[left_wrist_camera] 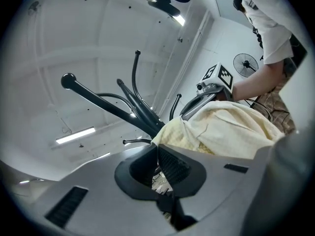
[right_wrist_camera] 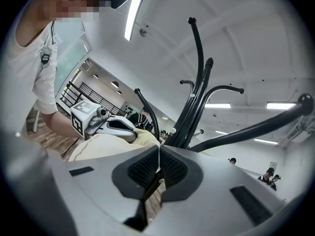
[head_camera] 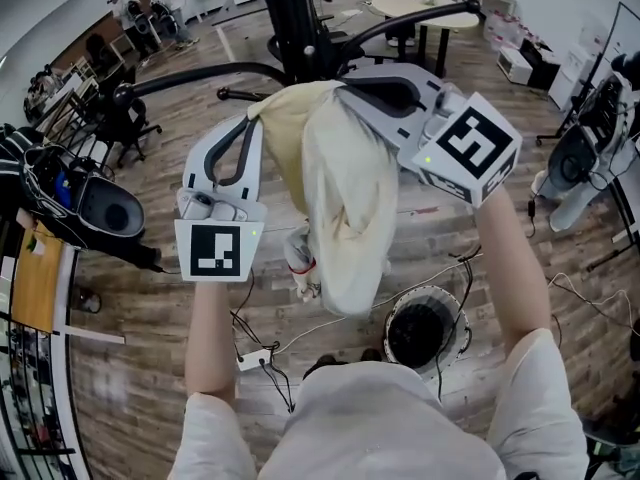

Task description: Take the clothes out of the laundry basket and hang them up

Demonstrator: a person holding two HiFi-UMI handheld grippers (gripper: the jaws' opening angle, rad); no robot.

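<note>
A: First entry, the left tongs (head_camera: pixel 256 116)?

B: Closed, pinching one top corner of the cream garment (head_camera: pixel 340 208). Its own view shows the jaws together, with the cloth bunched at the tip and to its right.

A: The right tongs (head_camera: pixel 345 90)?

B: Closed as well, clamped on the garment's other top edge. In its view the jaws meet in a thin line and the cloth lies just left of the tip.

A: Where is the garment itself?

B: It hangs in folds between and below both tongs, clear of the floor.

A: What lies beyond the tongs?

B: A black coat rack (head_camera: pixel 295 28) stands just ahead of both tips, its curved arms spreading to either side. No cloth is on it.

A: And below them?

B: A round black laundry basket (head_camera: pixel 427 290) sits well under the right tongs on the wooden floor (head_camera: pixel 150 388). Loose cables (head_camera: pixel 270 353) run beside it.
</note>
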